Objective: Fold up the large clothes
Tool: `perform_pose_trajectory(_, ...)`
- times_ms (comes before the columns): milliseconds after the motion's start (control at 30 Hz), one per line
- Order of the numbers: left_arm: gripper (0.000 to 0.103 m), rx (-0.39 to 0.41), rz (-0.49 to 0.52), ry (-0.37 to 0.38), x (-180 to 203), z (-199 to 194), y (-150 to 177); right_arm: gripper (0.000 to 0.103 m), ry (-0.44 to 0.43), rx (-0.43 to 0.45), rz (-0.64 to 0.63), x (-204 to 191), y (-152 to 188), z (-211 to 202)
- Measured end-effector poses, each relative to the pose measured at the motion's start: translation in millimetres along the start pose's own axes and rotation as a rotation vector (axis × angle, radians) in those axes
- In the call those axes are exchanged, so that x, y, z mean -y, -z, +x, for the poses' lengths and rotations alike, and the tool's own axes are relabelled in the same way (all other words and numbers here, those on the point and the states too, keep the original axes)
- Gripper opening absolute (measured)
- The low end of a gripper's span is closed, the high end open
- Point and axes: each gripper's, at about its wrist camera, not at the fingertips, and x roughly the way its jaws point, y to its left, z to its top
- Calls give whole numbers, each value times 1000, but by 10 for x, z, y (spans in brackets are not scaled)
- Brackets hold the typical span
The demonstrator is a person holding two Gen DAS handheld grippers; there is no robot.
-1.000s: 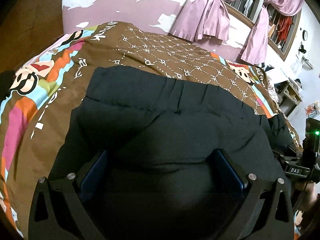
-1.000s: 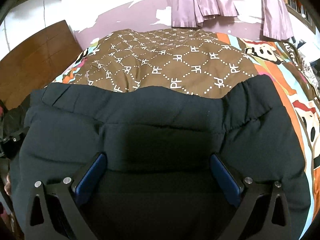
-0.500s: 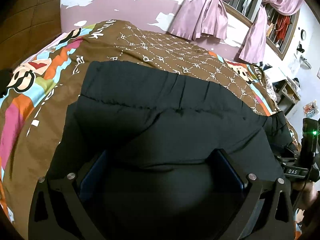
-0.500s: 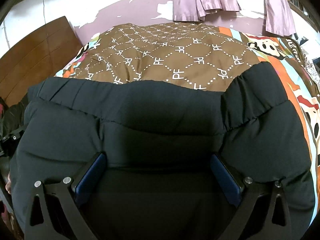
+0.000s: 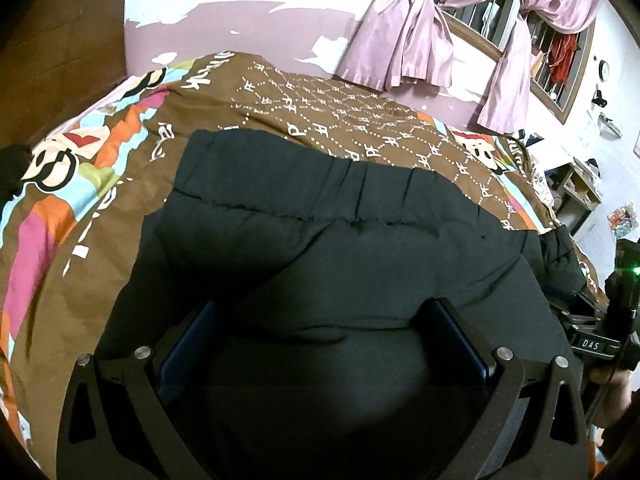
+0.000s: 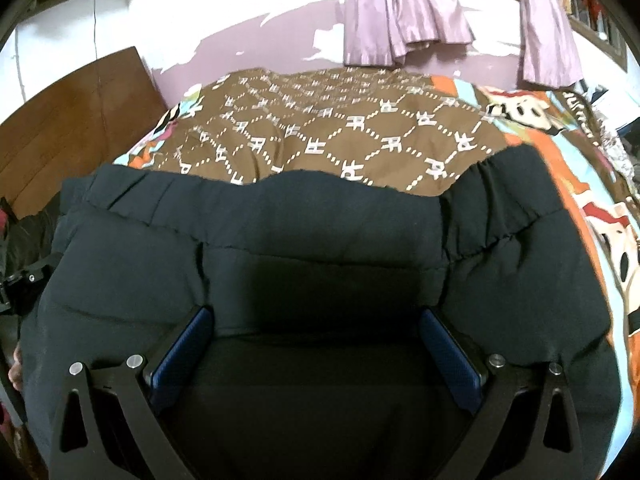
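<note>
The right gripper is being shown only by the left view, while the black jacket is being spanned, ungripped, by the wide-spread fingers of the left gripper and its counterpart.

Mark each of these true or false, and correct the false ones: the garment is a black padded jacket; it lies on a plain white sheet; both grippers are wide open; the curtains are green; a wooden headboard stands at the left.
1. The garment is a black padded jacket: true.
2. It lies on a plain white sheet: false; it lies on a brown patterned bedcover with colourful edges.
3. The left gripper and right gripper are wide open: true, with jacket fabric between the fingers.
4. The curtains are green: false; they are pink-purple.
5. A wooden headboard stands at the left: true.
</note>
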Motion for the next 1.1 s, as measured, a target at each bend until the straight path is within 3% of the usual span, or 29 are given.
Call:
perform_pose_trajectory(300, 102, 29, -16, -11, -109, -169, -65, 103, 52, 47, -22, 9, -44, -173)
perform_pose_trajectory(533, 102, 70, -97, -19, -440, -356, -152, 103, 84, 68, -75, 210, -81, -397)
perform_pose_trajectory(767, 102, 27, -137, -69, -760, -391, -161, 103, 148, 85, 21, 696, -111, -576)
perform_pose_trajectory(1100, 102, -63, -175, -31, -1059, -303, 20, 103, 123, -29, 99, 1128, 98, -487)
